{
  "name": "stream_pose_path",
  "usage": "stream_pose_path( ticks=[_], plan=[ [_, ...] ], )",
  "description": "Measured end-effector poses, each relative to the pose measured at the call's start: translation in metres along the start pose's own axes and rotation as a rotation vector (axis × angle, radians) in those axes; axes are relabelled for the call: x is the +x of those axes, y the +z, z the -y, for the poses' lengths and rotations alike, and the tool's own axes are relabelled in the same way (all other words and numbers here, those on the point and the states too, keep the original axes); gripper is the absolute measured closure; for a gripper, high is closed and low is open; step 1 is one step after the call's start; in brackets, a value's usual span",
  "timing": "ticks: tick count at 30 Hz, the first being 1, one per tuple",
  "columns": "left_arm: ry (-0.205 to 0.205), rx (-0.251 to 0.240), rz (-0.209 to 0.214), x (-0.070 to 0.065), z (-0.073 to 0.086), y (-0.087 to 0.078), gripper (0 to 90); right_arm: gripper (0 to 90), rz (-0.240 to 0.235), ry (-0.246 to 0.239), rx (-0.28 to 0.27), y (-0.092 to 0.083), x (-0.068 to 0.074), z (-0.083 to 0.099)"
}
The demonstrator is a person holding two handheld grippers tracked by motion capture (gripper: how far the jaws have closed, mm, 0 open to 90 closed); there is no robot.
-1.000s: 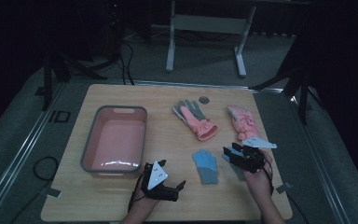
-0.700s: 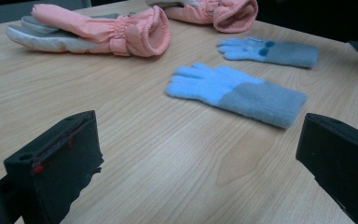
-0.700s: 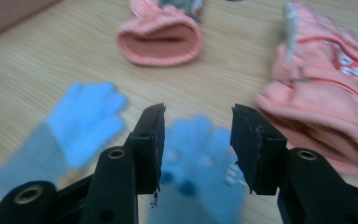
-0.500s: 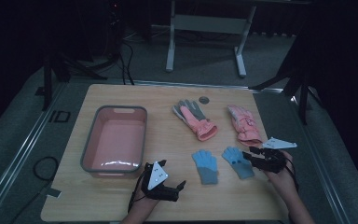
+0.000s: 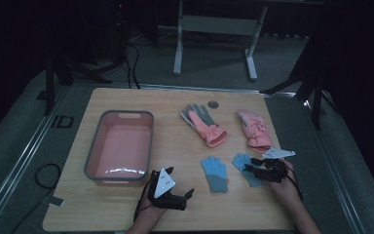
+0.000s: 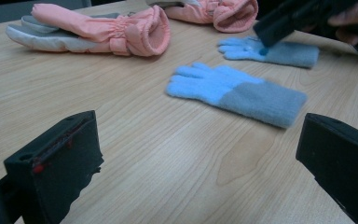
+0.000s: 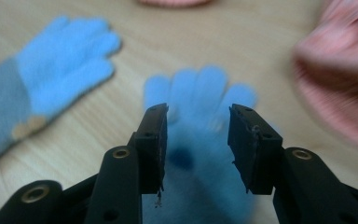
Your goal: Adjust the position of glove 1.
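Note:
Two blue knit gloves with grey cuffs lie flat near the table's front. My right gripper (image 5: 251, 165) is low over the right-hand blue glove (image 5: 241, 161). In the right gripper view its jaws (image 7: 198, 140) have just been closing; they stand apart astride the blue glove's (image 7: 200, 93) palm, which shows in the gap, and the pads do not press it. The other blue glove (image 5: 215, 173) (image 6: 235, 93) lies between the two hands. My left gripper (image 5: 180, 181) (image 6: 200, 158) rests low by the front edge, open wide and empty. It faces both blue gloves.
A pink bin with a grey rim (image 5: 126, 113) stands on the left half of the table. A pink and grey ski glove (image 5: 204, 124) and a pink ski glove (image 5: 254, 129) lie farther back. A small round disc (image 5: 213, 104) sits near the far edge.
The right gripper drew back to the right, uncovering the right-hand blue glove. It has since sunk toward that glove with its jaws narrower. The left gripper has kept still.

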State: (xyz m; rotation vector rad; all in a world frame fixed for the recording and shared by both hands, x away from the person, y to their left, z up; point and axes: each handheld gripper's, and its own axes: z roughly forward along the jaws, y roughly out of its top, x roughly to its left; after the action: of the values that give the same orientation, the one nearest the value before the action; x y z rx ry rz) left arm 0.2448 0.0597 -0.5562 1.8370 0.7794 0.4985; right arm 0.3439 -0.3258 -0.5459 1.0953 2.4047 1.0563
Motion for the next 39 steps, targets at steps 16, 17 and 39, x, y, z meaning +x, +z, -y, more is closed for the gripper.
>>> stream_pose_path(
  ticks=[16, 17, 39],
  plan=[
    [-0.009, 0.002, -0.002, 0.001, 0.000, 0.000, 0.0, 85.6, 0.252, 0.091, -0.057, -0.022, 0.033, -0.015],
    [-0.009, 0.002, -0.002, 0.001, 0.000, 0.000, 0.0, 85.7, 0.269, 0.102, -0.065, -0.026, 0.035, -0.018],
    [-0.004, 0.005, -0.001, 0.000, 0.000, 0.000, 0.0, 84.7, 0.445, 0.355, 0.007, -0.024, 0.064, 0.016]
  ],
)
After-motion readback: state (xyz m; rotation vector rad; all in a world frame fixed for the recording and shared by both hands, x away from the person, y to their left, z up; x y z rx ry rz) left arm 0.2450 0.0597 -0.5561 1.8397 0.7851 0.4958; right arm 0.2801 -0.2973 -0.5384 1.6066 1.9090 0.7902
